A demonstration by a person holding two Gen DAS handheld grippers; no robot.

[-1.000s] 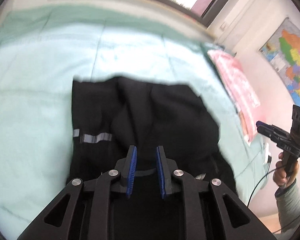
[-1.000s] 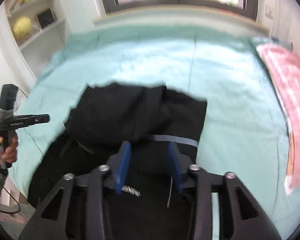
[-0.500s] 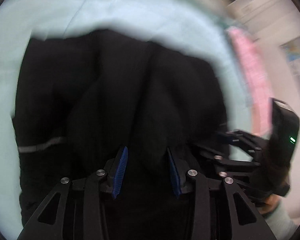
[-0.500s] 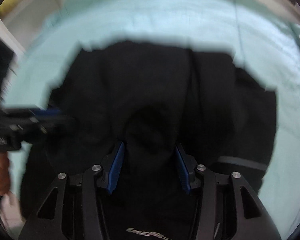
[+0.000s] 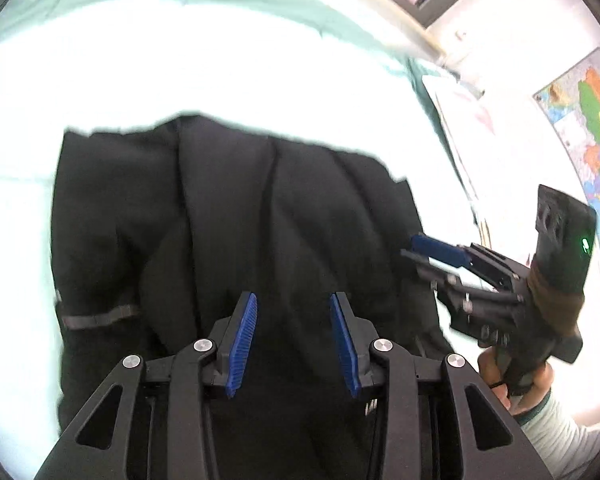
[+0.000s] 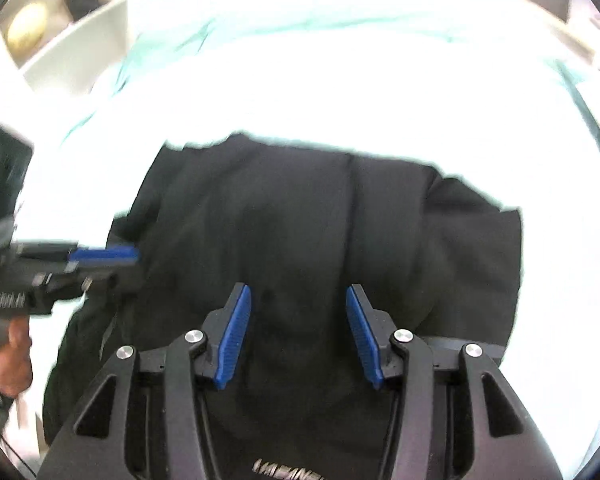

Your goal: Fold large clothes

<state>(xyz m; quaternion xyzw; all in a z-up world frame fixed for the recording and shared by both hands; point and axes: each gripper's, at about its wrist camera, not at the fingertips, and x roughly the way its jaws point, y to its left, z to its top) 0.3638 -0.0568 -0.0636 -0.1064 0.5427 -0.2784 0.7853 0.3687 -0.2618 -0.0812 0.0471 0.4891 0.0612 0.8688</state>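
A black garment point(image 5: 260, 220) with a grey stripe point(image 5: 96, 316) lies bunched on the mint bed sheet point(image 5: 220, 60). My left gripper point(image 5: 293, 300) hovers over its near part, pointing steeply down, jaws apart and no cloth pinched between the blue pads. In the right wrist view my right gripper point(image 6: 298, 292) stands open over the same garment point(image 6: 320, 220) near its printed hem. Each gripper shows in the other's view: the right gripper point(image 5: 420, 250) at the garment's right edge, the left gripper point(image 6: 104, 256) at its left edge, each held in a hand.
The bed sheet point(image 6: 340, 80) spreads wide beyond the garment, washed out by glare. A pale pillow point(image 5: 460, 120) lies at the right edge, with a wall map point(image 5: 592, 120) behind it. White shelves point(image 6: 60, 40) stand to the left of the bed.
Both grippers have come down and closer to the garment, which now fills more of each view. The left jaws stand wider than a second ago.
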